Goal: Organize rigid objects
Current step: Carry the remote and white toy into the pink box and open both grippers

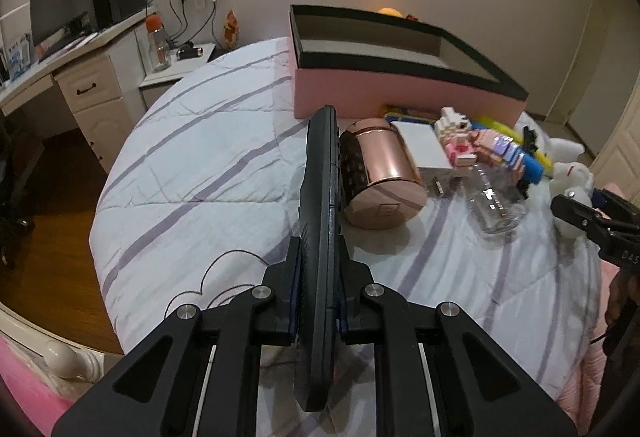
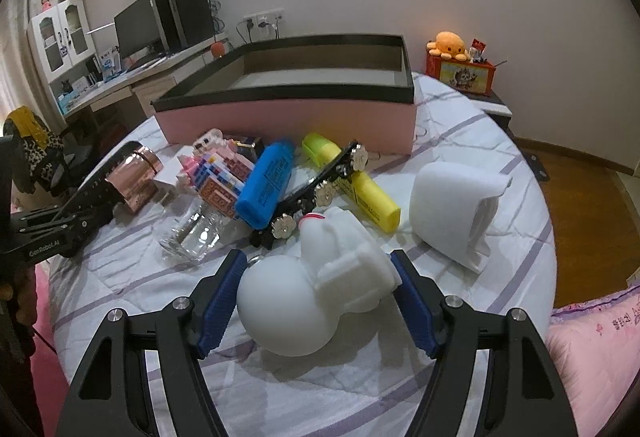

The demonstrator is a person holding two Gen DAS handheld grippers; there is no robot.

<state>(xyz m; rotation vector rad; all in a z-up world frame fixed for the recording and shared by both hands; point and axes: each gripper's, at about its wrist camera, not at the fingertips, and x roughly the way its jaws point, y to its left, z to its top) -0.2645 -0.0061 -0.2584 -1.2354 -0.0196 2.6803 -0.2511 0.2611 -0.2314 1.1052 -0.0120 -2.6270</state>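
Here the bed (image 2: 460, 141) with its white, purple-striped quilt carries everything. At its far side stands the pink box (image 2: 288, 117) with a black rim, open on top. In front of the box lies a pile: a rose-gold tin (image 1: 380, 177) on its side, a clear glass bottle (image 2: 192, 233), a blue marker (image 2: 266, 183), a yellow marker (image 2: 360, 189) and a block figure (image 2: 220, 173). The left gripper (image 1: 318, 301) is closed on a flat black object (image 1: 320, 237), held on edge just beside the tin. The right gripper (image 2: 316, 301) has its blue pads on both sides of a white figurine (image 2: 316, 289) that lies on the quilt; whether they press it cannot be told.
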